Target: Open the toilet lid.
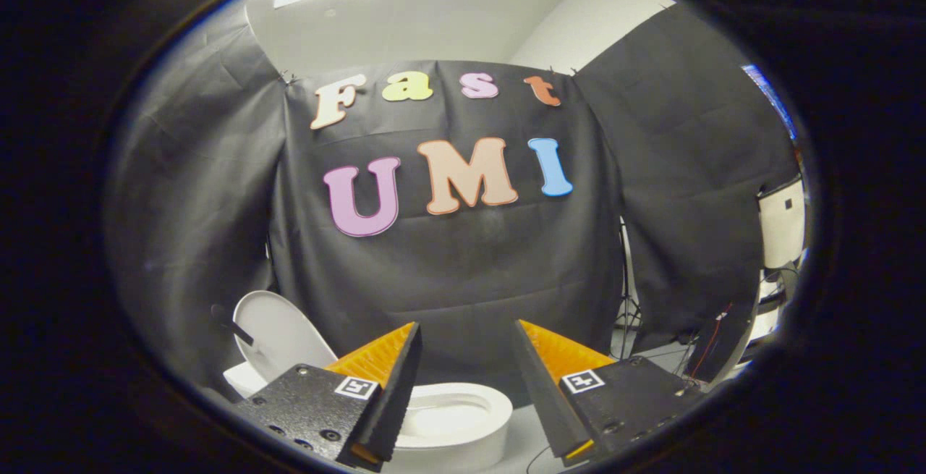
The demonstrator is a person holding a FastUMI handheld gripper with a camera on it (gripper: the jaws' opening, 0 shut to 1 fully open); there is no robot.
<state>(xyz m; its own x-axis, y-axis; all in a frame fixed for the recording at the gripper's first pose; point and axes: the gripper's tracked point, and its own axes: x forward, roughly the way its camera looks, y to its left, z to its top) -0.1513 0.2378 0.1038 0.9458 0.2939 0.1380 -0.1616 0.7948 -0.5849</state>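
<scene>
The tool [466,333] has its two fingers wide apart and holds nothing, with only air and the black cloth wall [463,271] seen between the tips. Below the fingers stands the white toilet [463,423], its open bowl showing in the gap between them and partly hidden by the left finger. The lid [278,333] is raised, standing up and leaning back toward the cloth behind the left finger, and a thin tripod [628,293] stands beyond the right finger.
</scene>
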